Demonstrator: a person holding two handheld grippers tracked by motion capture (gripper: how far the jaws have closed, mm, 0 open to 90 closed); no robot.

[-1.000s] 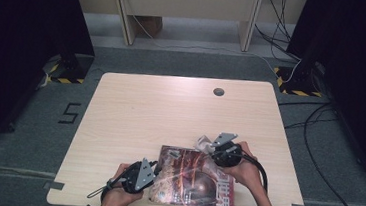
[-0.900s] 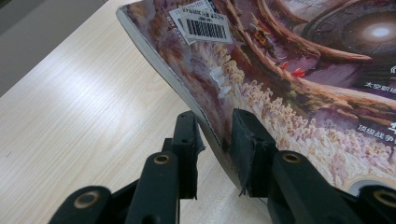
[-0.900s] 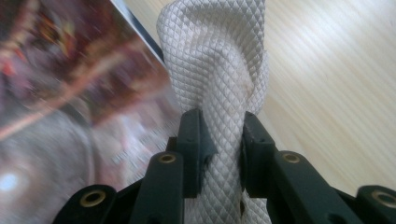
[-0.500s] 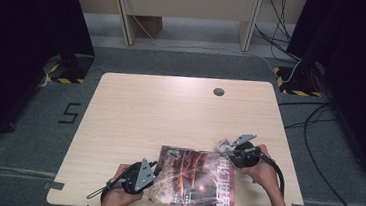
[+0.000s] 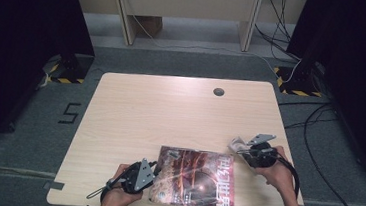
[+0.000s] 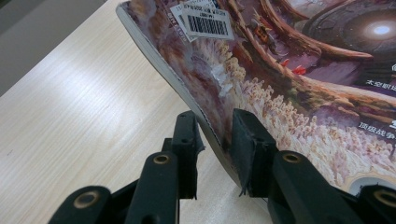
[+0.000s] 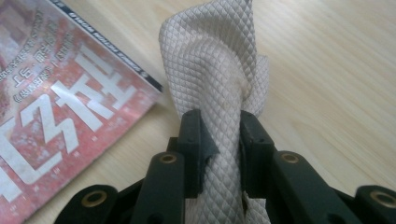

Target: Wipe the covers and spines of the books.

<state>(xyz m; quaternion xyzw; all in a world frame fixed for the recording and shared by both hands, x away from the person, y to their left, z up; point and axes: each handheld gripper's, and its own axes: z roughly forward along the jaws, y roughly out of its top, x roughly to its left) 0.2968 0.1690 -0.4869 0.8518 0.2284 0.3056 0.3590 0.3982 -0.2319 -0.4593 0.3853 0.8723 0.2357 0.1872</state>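
Observation:
A magazine [image 5: 197, 177] with a dark red cover lies near the table's front edge. My left gripper [image 5: 154, 172] is shut on its left edge; in the left gripper view the jaws [image 6: 215, 135] pinch the magazine [image 6: 289, 84] and hold that edge tilted up off the wood. My right gripper [image 5: 241, 148] hovers just past the magazine's far right corner, shut on a bunched whitish quilted cloth [image 5: 236, 143]. In the right gripper view the cloth [image 7: 210, 60] rises between the pads [image 7: 219, 135], with the magazine [image 7: 60, 107] to the left.
The light wooden table [image 5: 170, 112] has a round cable hole [image 5: 218, 91] near its far edge. Cables [image 5: 315, 119] trail over the grey floor at the right. A "5" [image 5: 69, 113] is marked on the floor at the left.
My right gripper has carried the cloth to the right, from above the magazine's far edge to the bare wood beside its corner. The left gripper and magazine have stayed put.

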